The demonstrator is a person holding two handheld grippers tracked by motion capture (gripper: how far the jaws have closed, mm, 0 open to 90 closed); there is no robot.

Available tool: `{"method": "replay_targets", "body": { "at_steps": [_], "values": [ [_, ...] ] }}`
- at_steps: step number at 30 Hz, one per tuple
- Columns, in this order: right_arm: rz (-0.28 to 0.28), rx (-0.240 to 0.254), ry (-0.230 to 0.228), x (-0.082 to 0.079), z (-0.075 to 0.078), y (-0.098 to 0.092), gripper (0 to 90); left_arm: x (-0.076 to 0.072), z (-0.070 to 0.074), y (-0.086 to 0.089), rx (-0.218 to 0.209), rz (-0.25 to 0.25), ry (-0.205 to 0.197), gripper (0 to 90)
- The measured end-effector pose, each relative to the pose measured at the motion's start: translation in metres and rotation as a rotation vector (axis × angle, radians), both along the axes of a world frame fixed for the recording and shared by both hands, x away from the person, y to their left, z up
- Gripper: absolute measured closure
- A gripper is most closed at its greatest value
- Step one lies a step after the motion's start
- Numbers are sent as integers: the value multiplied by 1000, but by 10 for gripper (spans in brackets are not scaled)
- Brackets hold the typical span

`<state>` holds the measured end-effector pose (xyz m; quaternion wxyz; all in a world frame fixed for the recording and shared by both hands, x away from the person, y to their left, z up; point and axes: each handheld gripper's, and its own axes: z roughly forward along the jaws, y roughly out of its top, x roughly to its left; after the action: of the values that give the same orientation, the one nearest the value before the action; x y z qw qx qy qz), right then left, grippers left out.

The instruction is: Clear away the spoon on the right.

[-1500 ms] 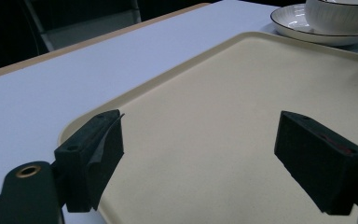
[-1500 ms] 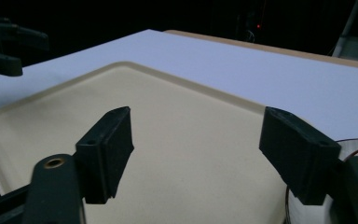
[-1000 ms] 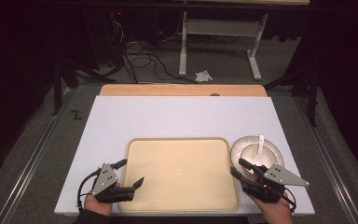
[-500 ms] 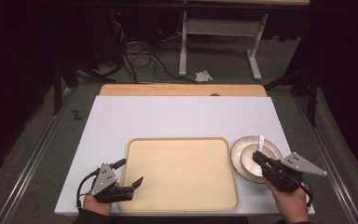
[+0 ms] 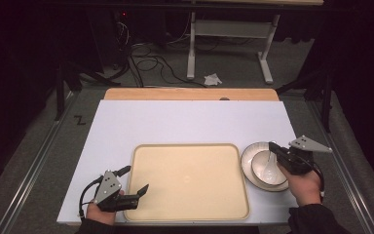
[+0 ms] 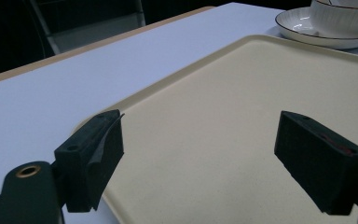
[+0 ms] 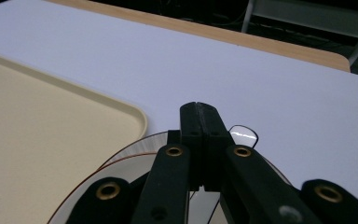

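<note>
At the lower left of the high view, the left gripper (image 5: 135, 180) sits at the near-left corner of the beige tray (image 5: 190, 204), jaws spread wide over its edge. At lower right, the right gripper (image 5: 274, 149) has its jaws pressed together on the handle of a white spoon (image 5: 269, 167) in a bowl (image 5: 260, 171) on a plate (image 5: 248, 154) just right of the tray. Beyond lies the white desk (image 5: 190, 122)

Black grippers (image 5: 135, 181), grey plates, brass-ringed holes, dark sleeves (image 5: 316, 219).
</note>
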<state>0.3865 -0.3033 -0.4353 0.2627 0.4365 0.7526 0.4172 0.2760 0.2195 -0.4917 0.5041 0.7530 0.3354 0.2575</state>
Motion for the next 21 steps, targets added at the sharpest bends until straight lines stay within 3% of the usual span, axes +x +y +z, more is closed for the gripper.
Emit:
{"method": "replay_targets", "body": {
  "at_steps": [6,11,21],
  "values": [
    [-14,-70,35,17,0,3,900,0,0,1,-1,2,1,159],
    [-20,-101,73,24,-2,7,900,0,0,1,-2,1,1,159],
    [-62,-118,91,19,-3,-5,900,0,0,1,-9,3,-3,159]
  ]
}}
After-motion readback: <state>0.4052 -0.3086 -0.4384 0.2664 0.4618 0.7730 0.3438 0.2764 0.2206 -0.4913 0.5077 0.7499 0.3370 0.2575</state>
